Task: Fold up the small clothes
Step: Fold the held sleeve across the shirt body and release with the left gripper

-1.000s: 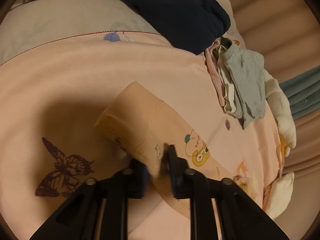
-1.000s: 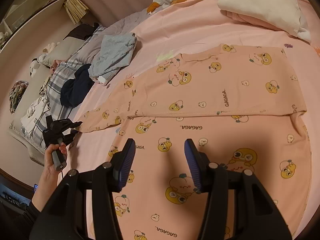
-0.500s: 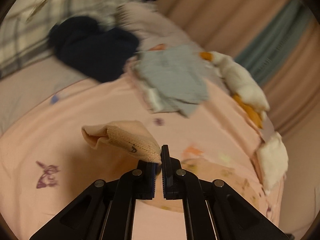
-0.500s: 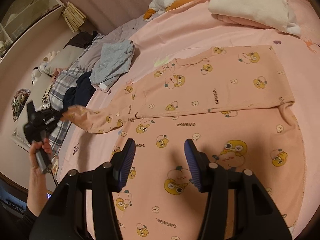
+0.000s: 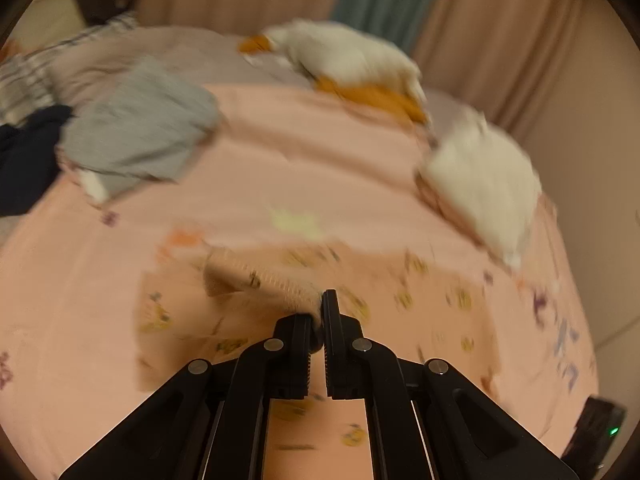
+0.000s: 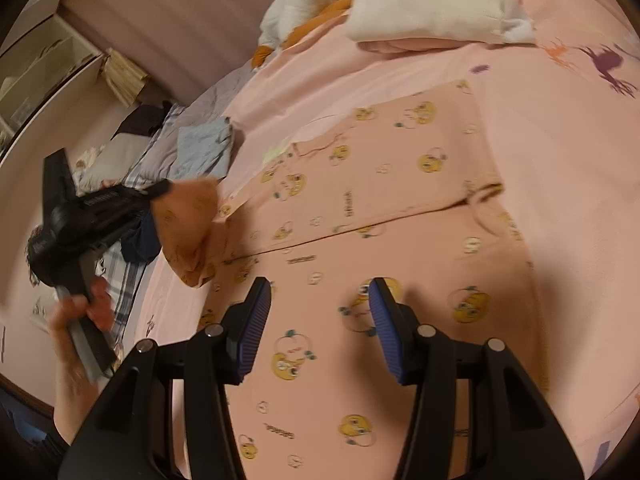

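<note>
The fingers of the left gripper (image 5: 318, 312) are pressed together on the ribbed cuff (image 5: 276, 282) of a sleeve, while the fingers of the right gripper (image 6: 318, 320) stand wide apart with nothing between them, hovering over the lower part of the garment

The bed (image 6: 540, 128), under a pink printed sheet, carries everything. Spread flat across it is the pyjama top (image 6: 400, 184), peach with yellow cartoon faces, one side already laid over along a long straight crease. Its sleeve (image 6: 188, 224) is lifted clear of the sheet at the left gripper and hangs in a loose bunch

By its look the top is thin, soft knit: light, limp, with no stiffness to hold a shape, so it should drape and wrinkle wherever it goes unsupported. It is not fragile, and it probably drags on the sheet instead of sliding. The ribbed cuff and the stitched hems seem the best places to take hold, being thicker and less likely to slip out of a pinch; the open right fingers could pin or grip the bottom hem

There are no containers in view. Loose piles sit toward the far side of the bed: a white fleecy bundle (image 6: 428, 4), a grey garment (image 6: 206, 148) and a dark navy one (image 5: 24, 160)
</note>
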`<state>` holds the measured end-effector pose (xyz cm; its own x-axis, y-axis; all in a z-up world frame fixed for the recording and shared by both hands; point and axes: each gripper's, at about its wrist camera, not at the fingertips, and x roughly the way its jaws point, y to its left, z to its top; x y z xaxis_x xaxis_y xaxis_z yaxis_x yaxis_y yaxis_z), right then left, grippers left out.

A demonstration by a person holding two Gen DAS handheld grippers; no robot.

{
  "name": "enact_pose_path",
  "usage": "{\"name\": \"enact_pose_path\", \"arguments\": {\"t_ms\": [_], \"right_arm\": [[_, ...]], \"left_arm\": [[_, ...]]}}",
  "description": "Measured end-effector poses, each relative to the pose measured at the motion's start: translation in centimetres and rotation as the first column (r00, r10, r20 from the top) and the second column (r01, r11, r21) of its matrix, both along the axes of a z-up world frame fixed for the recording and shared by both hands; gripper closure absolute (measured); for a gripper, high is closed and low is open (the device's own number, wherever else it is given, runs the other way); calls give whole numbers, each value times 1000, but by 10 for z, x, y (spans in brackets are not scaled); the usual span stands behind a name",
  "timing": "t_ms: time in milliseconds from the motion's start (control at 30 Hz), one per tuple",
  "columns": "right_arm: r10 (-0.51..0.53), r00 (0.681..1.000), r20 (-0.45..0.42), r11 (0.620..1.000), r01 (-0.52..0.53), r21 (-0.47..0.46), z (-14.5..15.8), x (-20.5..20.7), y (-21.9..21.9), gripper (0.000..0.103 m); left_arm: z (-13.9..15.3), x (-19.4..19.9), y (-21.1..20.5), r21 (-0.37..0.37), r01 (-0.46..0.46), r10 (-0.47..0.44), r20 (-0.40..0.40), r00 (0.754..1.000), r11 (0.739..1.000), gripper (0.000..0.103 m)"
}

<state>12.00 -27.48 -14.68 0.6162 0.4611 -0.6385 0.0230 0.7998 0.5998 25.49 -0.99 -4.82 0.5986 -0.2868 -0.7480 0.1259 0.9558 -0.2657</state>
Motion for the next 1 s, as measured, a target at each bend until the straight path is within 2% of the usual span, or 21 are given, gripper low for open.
{"name": "enact_pose_path", "arguments": {"t_ms": [167,200,233,267,300,333,367,400,500,600,767,900,1000], "right_arm": [[-33,999,-20,999,33,16,-9,-2,-16,50],[-38,999,-23,999,38,18,-10,-2,-17,50],[-43,999,-25,999,44,23,-11,-2,-19,49],[-45,999,-27,999,45,27,-12,-2,-19,48],[-46,999,-29,998,47,37,-12,0,-20,47],[-47,998,-31,998,48,49,-12,2,-20,44],[-48,998,-29,997,49,60,-11,4,-19,41],[-47,999,-27,996,49,69,-10,6,-18,40],[-36,999,-22,993,38,114,-7,16,-10,40],[3,1000,-12,992,-2,128,-5,32,5,39],[83,995,-49,994,-79,69,-12,72,40,40],[93,991,-95,995,-97,-37,-24,106,65,42],[102,985,-138,987,-118,-111,-35,124,79,57]], "left_arm": [[-43,-1,-49,53,80,-75,-88,993,995,100],[-54,1,-56,51,105,-98,-126,987,993,99],[-58,2,-58,46,118,-110,-149,983,992,90],[-65,3,-60,42,132,-123,-180,976,990,74],[-70,2,-62,30,154,-145,-202,969,988,65],[-71,-2,-63,23,170,-162,-200,966,985,51],[-69,-6,-63,24,192,-184,-188,965,981,40],[-67,-11,-62,23,204,-197,-177,964,979,39],[-53,-24,-45,-41,222,-226,-134,965,974,39],[-39,-37,-11,-78,162,-168,-79,983,984,32],[-34,-52,49,-74,44,-48,-49,998,996,30],[-41,-65,90,-91,-41,35,-68,997,995,30],[-50,-74,115,-106,-96,87,-89,992,990,30]]}}
